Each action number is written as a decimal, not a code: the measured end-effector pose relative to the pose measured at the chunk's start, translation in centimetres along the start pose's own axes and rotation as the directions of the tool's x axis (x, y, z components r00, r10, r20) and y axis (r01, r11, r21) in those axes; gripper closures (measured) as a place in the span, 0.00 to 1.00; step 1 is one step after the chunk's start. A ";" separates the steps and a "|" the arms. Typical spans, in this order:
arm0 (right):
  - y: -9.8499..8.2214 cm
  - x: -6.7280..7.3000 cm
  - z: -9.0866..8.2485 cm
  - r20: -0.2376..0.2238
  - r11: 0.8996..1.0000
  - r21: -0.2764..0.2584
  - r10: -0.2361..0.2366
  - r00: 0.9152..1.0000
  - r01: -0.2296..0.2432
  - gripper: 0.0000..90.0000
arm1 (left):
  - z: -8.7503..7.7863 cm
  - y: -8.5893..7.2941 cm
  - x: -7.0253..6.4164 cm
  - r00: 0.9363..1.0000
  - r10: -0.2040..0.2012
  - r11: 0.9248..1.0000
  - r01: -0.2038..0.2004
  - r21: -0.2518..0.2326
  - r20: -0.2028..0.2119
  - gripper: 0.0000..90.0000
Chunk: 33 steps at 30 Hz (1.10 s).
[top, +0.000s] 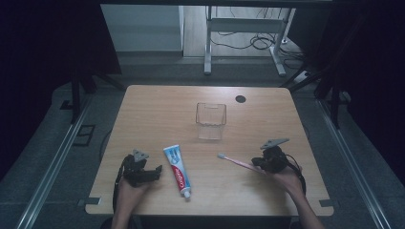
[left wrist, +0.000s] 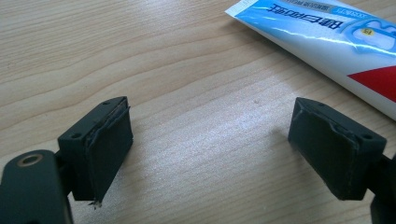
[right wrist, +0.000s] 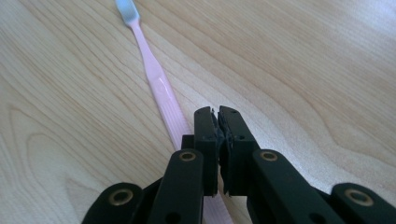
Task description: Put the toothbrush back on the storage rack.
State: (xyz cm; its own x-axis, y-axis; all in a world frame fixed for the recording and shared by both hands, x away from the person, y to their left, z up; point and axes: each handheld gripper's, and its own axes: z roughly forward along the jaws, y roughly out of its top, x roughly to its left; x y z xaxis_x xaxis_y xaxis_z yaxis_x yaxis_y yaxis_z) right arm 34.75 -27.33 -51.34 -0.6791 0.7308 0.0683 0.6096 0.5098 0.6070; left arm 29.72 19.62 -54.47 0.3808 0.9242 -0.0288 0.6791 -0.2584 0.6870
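Observation:
A pink toothbrush point(top: 236, 161) lies on the wooden table point(top: 157, 109), bristle head pointing left. My right gripper point(top: 258, 164) is at its handle end, jaws shut against each other. In the right gripper view the toothbrush point(right wrist: 156, 79) runs under the left side of the shut right gripper point(right wrist: 218, 114), not between the pads. A blue, white and red toothpaste tube point(top: 177, 169) lies at the front centre, cap toward me. My left gripper point(top: 155, 174) sits just left of it, open and empty. The left gripper view shows the left gripper point(left wrist: 210, 140) wide apart over bare wood, the toothpaste tube point(left wrist: 327, 32) beyond its right jaw.
A clear plastic cup point(top: 210, 121) stands upright at the table's middle, behind the tube and brush. A round cable hole point(top: 240, 99) is near the far edge. A white desk frame point(top: 243, 28) and cables stand on the floor beyond the table.

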 end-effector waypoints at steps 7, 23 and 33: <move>-0.6 0.0 0.1 -0.007 1.000 0.005 0.003 1.000 -0.003 0.94 | 0.0 0.0 0.0 1.000 -0.003 1.000 0.003 0.000 0.000 0.15; -1.6 2.2 -0.5 -0.036 0.999 0.003 -0.035 0.999 0.035 0.92 | 0.0 0.0 0.0 1.000 -0.004 1.000 0.004 -0.001 0.001 0.15; -1.6 3.0 -1.2 -0.030 0.998 0.020 -0.051 0.998 0.052 0.88 | 0.0 0.0 0.0 1.000 -0.002 1.000 0.002 -0.001 0.001 0.15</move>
State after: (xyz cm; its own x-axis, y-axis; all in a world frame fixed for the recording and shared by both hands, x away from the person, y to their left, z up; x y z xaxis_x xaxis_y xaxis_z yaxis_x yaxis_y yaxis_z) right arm 31.24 -26.51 -51.18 -0.7215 0.6897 0.0606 0.5814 0.5560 0.5940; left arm 29.72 19.61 -54.48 0.3800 0.9245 -0.0305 0.6794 -0.2566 0.6874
